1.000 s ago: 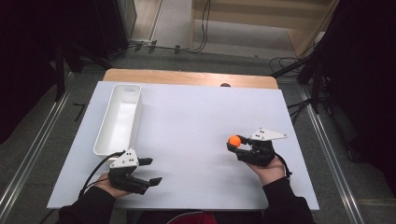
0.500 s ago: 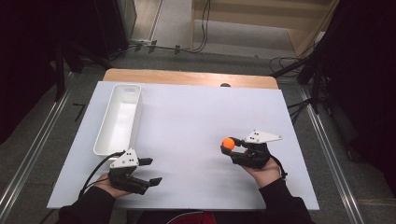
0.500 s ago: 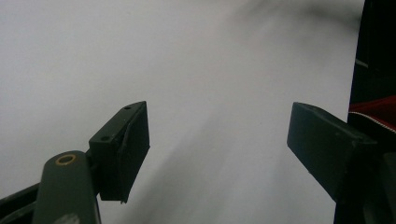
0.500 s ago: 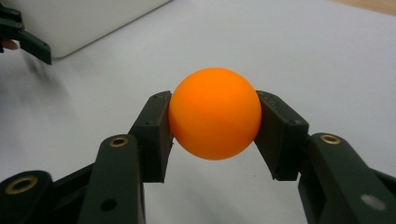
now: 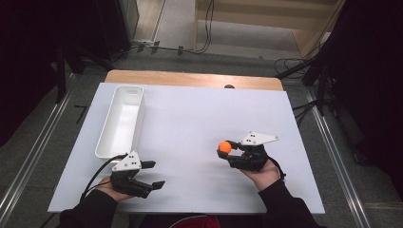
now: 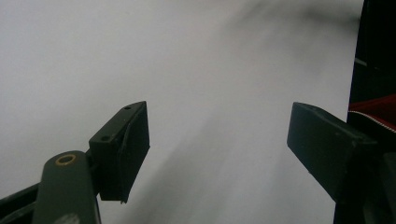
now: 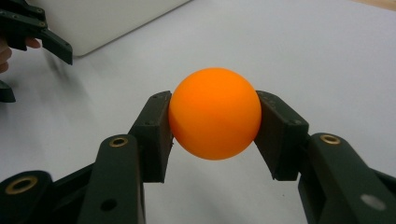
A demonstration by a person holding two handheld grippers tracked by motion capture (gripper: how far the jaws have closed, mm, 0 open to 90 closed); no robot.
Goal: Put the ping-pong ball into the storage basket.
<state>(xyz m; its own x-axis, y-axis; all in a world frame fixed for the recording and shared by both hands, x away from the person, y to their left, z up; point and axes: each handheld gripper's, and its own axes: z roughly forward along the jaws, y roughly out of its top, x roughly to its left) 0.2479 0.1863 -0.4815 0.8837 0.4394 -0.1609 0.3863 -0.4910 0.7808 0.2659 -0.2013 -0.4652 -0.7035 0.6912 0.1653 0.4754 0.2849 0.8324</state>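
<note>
An orange ball (image 5: 224, 147) (image 7: 215, 120) is clamped between the two black jaws of my right gripper (image 5: 225, 149) (image 7: 214, 128), at the right of the white table and pointing left. My left gripper (image 5: 153, 174) (image 6: 217, 144) rests near the table's front left edge, open, with only bare white table between its jaws. The left gripper (image 7: 28, 32) also appears at the top left of the right gripper view, next to the tray. A long white tray (image 5: 105, 145) lies at the back left, empty as far as I can see.
The white table top (image 5: 190, 118) spreads between the two grippers. A wooden strip (image 5: 190, 80) runs along its far edge. Cables and dark stands lie on the floor beyond. A person's hands and dark sleeves come in from the bottom.
My right gripper has moved left with the orange ball in it. The left gripper has stayed where it was, still open.
</note>
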